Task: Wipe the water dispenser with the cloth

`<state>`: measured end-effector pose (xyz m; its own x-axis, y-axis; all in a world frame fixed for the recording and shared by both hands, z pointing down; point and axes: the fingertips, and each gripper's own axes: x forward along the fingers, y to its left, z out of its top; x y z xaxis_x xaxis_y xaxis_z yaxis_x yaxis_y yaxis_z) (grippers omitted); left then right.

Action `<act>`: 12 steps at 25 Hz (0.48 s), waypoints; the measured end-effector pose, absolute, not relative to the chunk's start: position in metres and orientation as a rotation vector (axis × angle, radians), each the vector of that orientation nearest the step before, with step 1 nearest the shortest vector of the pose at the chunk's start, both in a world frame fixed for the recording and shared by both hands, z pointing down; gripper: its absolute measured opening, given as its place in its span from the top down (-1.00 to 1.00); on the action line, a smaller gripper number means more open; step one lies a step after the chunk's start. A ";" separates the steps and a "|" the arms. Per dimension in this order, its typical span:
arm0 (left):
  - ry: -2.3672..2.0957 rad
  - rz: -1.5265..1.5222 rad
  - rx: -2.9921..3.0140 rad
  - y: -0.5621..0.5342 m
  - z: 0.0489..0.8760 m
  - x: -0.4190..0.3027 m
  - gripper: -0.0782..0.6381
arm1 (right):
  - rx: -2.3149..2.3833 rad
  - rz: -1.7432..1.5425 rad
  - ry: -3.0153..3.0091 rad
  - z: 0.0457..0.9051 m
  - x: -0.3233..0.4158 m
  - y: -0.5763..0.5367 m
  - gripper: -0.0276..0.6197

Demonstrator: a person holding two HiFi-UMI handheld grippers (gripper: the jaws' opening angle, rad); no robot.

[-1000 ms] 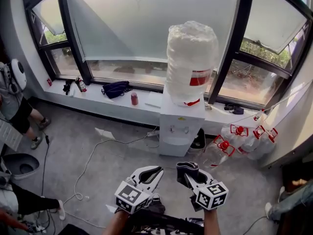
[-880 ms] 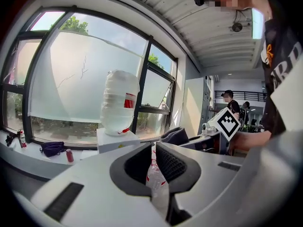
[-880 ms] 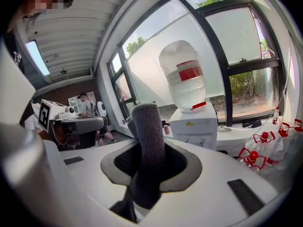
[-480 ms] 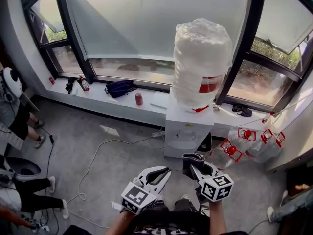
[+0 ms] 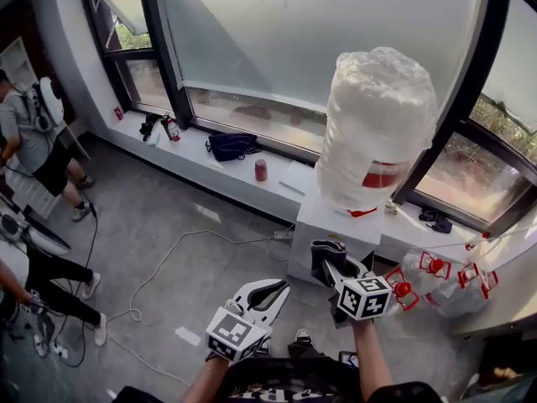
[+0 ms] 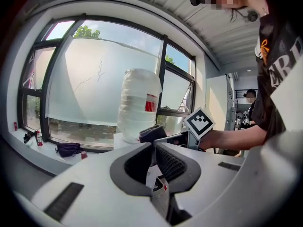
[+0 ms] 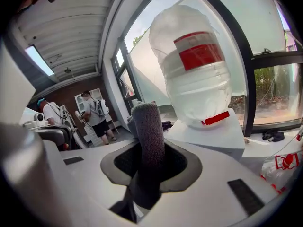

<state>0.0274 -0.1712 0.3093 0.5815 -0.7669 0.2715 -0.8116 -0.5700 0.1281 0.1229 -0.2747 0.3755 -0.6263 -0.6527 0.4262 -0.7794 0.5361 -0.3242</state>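
Over the last second both grippers have drawn closer to the dispenser (image 5: 336,223), and the right gripper (image 5: 334,269) now sits just in front of its white cabinet in the head view, where before there was open floor between them. That gripper's jaws are pressed on the cloth (image 7: 147,126), a dark grey roll that stands upright out of them, its top end towards the dispenser (image 7: 215,136); whether the cloth (image 5: 325,254) touches the cabinet cannot be told. The left gripper (image 5: 273,290) is held lower and further back from the dispenser, to the left of the right one. In its own view the left gripper (image 6: 154,148) has its jaws pressed together with nothing between them, and the cloth (image 6: 152,132) shows beyond them, in front of the dispenser. A large wrapped bottle (image 5: 377,128) with a red label stands on top of the dispenser. Left of the dispenser, on the sill (image 5: 201,162), lie a black bag (image 5: 232,145) and a red can (image 5: 261,170). A white cable (image 5: 168,259) runs over the floor from the dispenser's left side. Right of the dispenser lie spare bottles (image 5: 436,271) with red caps. Well away to the left stands a person (image 5: 33,141).
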 end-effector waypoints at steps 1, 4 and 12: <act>-1.339 0.271 2.567 -0.177 0.308 0.028 0.66 | 1.195 0.727 -2.520 0.380 0.121 -0.285 0.56; -1.417 0.264 2.533 -0.188 0.308 0.028 0.66 | 1.180 0.762 -2.514 0.397 0.113 -0.316 0.56; -1.583 0.317 2.403 -0.190 0.317 0.010 0.66 | 1.272 0.975 -2.400 0.451 0.088 -0.393 0.57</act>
<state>0.0103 -0.1898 0.3167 0.3877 -0.8671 0.3127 -0.9206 -0.3812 0.0845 0.0878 -0.3927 0.4514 -0.5850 -0.6357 0.5036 -0.8068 0.3931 -0.4410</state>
